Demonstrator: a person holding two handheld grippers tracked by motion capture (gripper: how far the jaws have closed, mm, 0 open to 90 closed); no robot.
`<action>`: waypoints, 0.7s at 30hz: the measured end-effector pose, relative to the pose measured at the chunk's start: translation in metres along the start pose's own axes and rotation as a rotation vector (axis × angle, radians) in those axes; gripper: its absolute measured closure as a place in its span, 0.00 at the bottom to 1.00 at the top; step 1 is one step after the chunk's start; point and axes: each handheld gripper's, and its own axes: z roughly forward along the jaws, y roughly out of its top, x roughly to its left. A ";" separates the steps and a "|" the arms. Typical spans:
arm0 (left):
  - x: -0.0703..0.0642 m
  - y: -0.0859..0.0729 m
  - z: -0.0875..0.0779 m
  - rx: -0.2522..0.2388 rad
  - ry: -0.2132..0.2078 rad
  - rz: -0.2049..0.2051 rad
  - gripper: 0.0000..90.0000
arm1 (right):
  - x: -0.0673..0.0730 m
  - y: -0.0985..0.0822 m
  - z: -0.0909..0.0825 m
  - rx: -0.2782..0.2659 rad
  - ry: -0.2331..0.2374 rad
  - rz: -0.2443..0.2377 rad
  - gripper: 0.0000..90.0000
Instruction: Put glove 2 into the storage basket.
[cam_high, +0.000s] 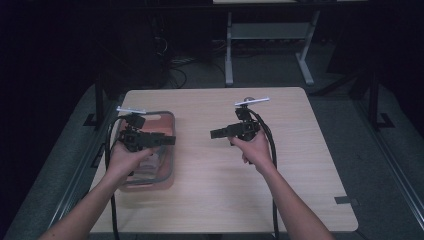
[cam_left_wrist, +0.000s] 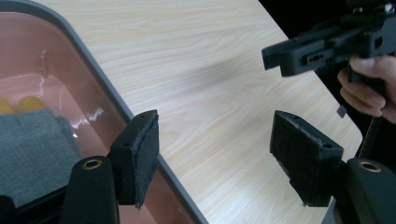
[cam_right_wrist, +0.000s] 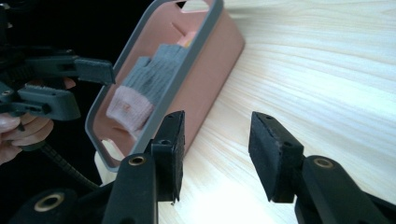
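Socks, grey knitted with pink cuff (cam_right_wrist: 140, 88), are seen lying inside the pink grey-rimmed plastic bin (cam_high: 170, 150) at nine o'clock; left gripper (cam_high: 167, 140) and right gripper (cam_high: 216, 133) are held parted, empty (placing apparently done).

We see a pale wood-grain tabletop (cam_high: 225, 170), most of its right half bare. A small grey strip (cam_high: 346, 200) lies flat by the right edge, close to the near right corner. Beyond the far edge a white-legged table frame (cam_high: 270, 37) stands on the grey floor (cam_high: 350, 130), with dark cables (cam_high: 175, 70) on the floor to its left. Metal rails run along the floor beside the left edge (cam_high: 80, 170) and the right edge (cam_high: 400, 175)
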 end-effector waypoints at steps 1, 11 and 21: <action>-0.001 0.000 0.001 -0.002 -0.002 0.002 0.36 | -0.002 0.000 -0.002 -0.007 -0.002 0.005 0.61; -0.013 0.003 0.016 0.015 -0.033 0.013 0.33 | -0.013 -0.006 -0.018 -0.030 -0.021 0.019 0.57; -0.024 0.006 0.029 0.035 -0.056 0.026 0.31 | -0.024 -0.013 -0.033 -0.038 -0.047 0.036 0.56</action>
